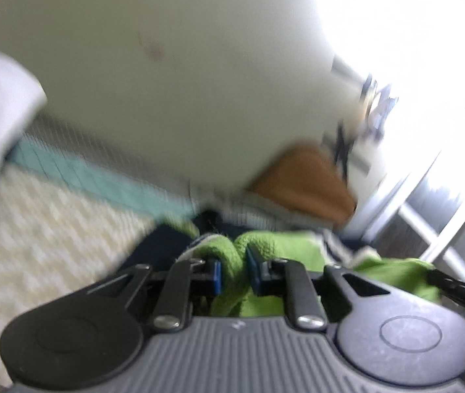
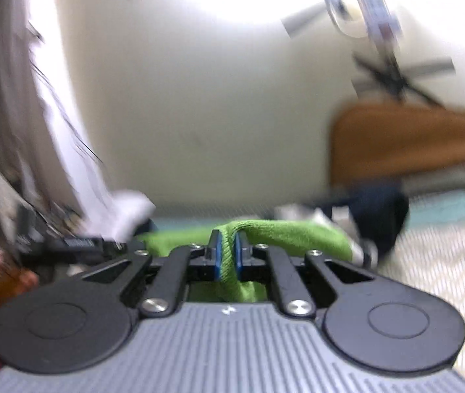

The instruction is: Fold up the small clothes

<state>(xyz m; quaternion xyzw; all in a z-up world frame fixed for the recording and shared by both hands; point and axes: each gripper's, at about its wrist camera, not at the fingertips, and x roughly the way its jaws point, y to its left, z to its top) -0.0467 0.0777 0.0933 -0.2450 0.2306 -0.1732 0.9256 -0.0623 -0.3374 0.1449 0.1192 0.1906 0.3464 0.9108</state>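
With both tongs, left [image 1: 234, 270] and right [image 2: 227, 257], clamped on the green garment [image 2: 284, 232], I should lift evenly, keeping its edge taut.

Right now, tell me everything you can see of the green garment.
The green garment is bright lime, a soft terry-like knit with a ribbed hem. Both grippers pinch it: the left gripper on a bunched fold, the right gripper on its hem edge. It stretches between them, partly raised, and trails toward dark navy clothing behind it. Blur hides its full shape.

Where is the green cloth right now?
In both wrist views the green cloth is pinched in the left gripper and the right gripper, beside a dark garment.
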